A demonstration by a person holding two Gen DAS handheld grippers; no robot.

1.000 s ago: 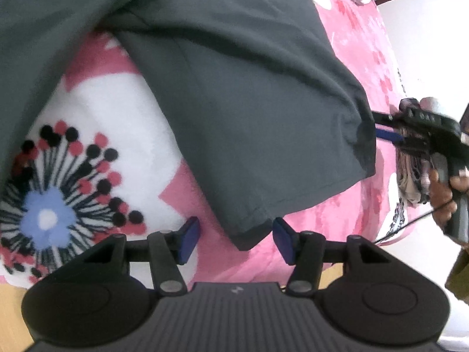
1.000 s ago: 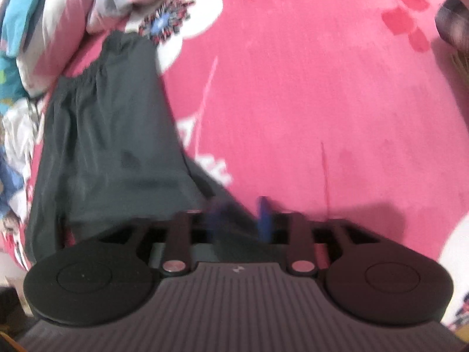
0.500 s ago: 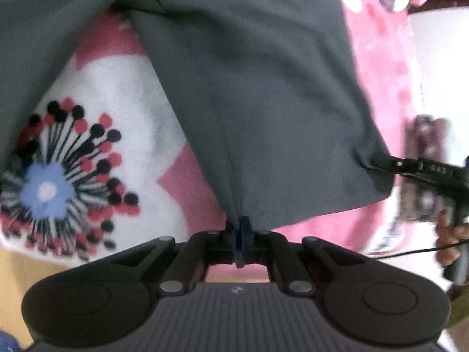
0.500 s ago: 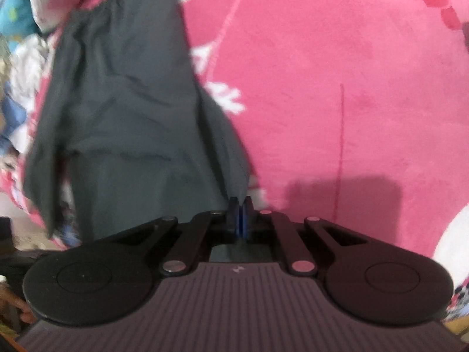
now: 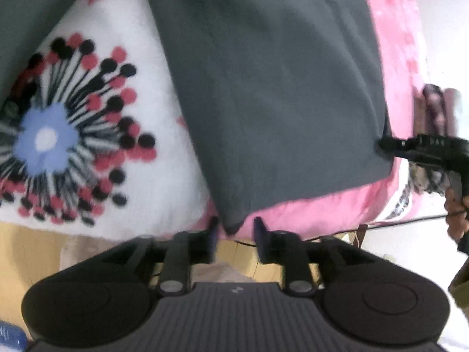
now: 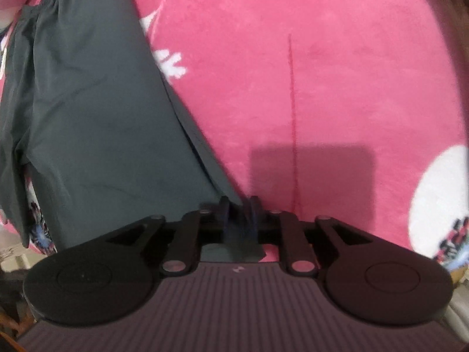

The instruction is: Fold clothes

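A dark grey garment (image 5: 272, 94) lies spread flat on a pink flowered blanket (image 5: 322, 211). Its near corner (image 5: 231, 226) sits between the fingers of my left gripper (image 5: 236, 234), whose jaws are opening and stand clear of the cloth. In the right wrist view the same garment (image 6: 96, 123), gathered waistband at the far end, reaches my right gripper (image 6: 239, 214). Those jaws are also opening, with a corner of cloth lying loose between them. The left wrist view shows the right gripper (image 5: 384, 145) at the garment's other corner.
The blanket's white patch with a blue, black and red flower (image 5: 49, 138) lies left of the garment. The bed edge and a wooden floor (image 5: 32, 252) are just below my left gripper. A hand (image 5: 454, 211) holds the right gripper. Bare pink blanket (image 6: 337, 73) stretches right of the garment.
Both grippers stood open a second ago and shut on the garment's two corners half a second ago. Now their jaws have parted again. The cloth lies flatter and closer to both cameras.
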